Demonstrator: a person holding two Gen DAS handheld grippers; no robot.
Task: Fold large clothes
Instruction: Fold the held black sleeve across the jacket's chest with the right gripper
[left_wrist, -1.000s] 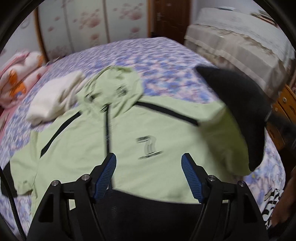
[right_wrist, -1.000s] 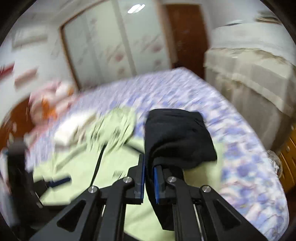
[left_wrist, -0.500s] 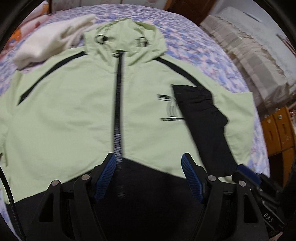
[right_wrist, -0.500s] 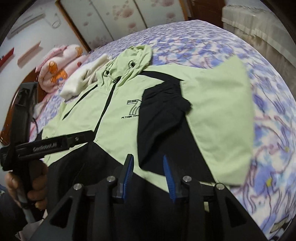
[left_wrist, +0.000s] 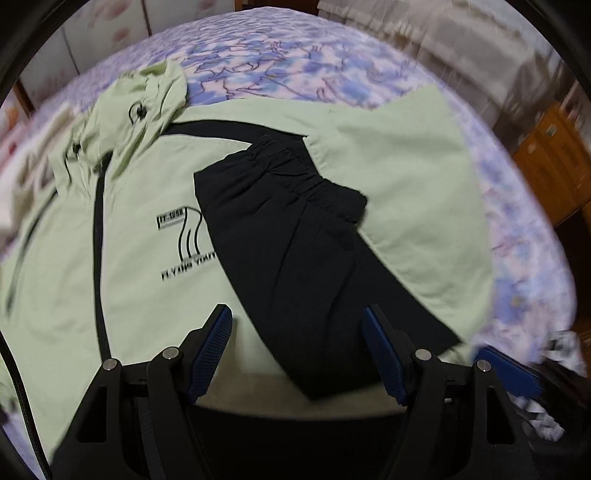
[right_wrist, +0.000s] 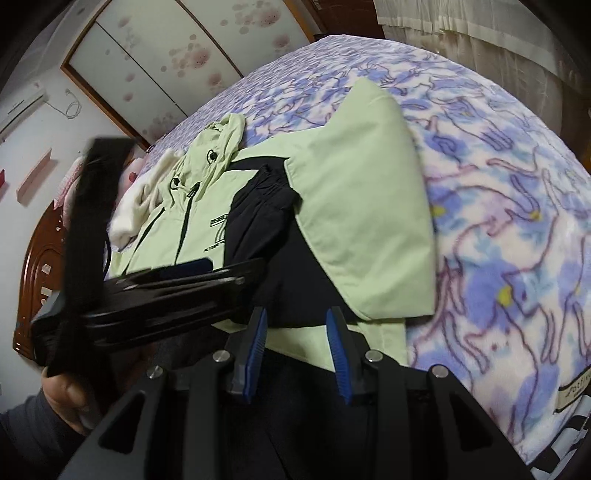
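One bed (right_wrist: 517, 206) carried one pale green jacket (left_wrist: 140, 266), its one black-cuffed sleeve (left_wrist: 295, 236) folded across the chest. Two tools hovered: left tool (left_wrist: 297, 336) gaped wide, empty; right tool (right_wrist: 297, 334) (jaws just opened) gripped nothing.

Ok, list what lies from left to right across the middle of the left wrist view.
Black zipper → chest logo → folded-in black sleeve end → light green upper sleeve → flowered bedspread.

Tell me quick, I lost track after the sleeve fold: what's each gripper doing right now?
Left gripper: open, holding nothing.
Right gripper: jaws have just been opening; open, nothing between them, black sleeve end released.
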